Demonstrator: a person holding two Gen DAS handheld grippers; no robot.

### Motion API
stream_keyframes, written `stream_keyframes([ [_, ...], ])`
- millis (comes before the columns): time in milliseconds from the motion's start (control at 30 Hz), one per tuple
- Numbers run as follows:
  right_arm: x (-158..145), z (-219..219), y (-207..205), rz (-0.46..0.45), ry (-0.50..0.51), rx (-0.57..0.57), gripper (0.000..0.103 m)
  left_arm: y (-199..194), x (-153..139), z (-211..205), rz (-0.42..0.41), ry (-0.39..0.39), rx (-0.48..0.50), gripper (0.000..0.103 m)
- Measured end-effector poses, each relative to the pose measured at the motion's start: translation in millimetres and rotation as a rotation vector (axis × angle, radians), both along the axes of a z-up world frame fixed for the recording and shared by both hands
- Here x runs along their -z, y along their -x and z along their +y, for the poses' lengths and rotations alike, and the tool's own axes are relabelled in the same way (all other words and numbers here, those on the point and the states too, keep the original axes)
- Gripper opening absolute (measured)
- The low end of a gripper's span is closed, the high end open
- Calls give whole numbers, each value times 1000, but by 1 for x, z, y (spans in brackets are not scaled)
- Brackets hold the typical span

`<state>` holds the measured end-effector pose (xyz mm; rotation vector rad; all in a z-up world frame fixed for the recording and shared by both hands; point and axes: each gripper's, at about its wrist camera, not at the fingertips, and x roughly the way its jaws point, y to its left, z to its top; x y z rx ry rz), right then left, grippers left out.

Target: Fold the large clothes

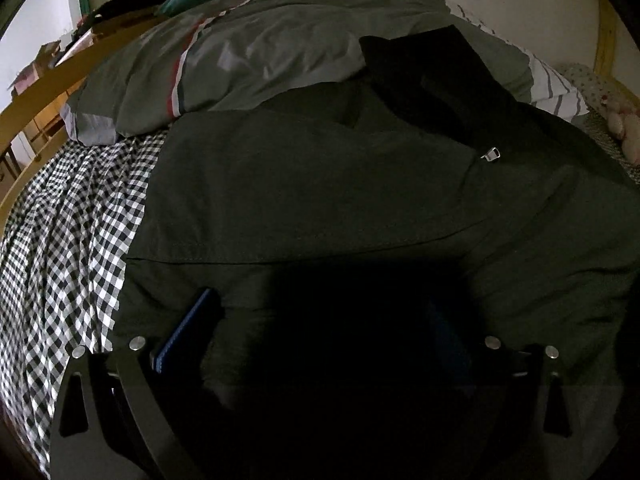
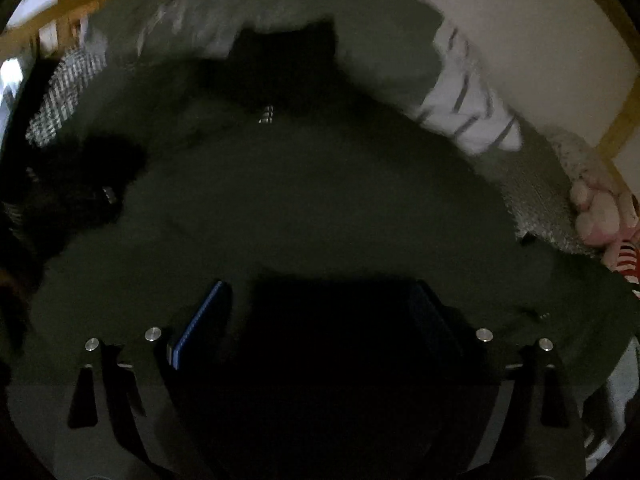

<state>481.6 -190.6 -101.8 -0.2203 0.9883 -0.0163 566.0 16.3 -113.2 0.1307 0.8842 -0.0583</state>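
Your left gripper hangs with its jaws wide apart over the dark green jacket, which lies flat on the checked sheet. Your right gripper is also spread, nothing pinched, above the same jacket. A grey pillow sits at 11 o'clock.

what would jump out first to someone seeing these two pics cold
A big dark green garment fills the middle of both views, spread over a bed with a black-and-white checked sheet showing at its left. A small metal zip pull glints near the garment's black collar. Behind it lies a grey pillow with a red stripe, and the left hand-held gripper sits low over the fabric with its blue pads wide apart.
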Motion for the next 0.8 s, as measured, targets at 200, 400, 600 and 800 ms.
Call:
stream_keyframes([
  [200, 3, -48, 0, -19, -53, 126, 93, 2, 0, -3, -3, -3, -1, 97],
  [400, -19, -52, 26, -54, -76, 98, 93, 0, 0, -3, -7, -11, -3, 98],
  [600, 18, -55, 19, 12, -105, 95, 96, 0, 0, -2, -7, -11, -3, 98],
  [800, 13, -59, 18, 29, -124, 104, 96, 0, -2, -2, -8, -24, -3, 98],
])
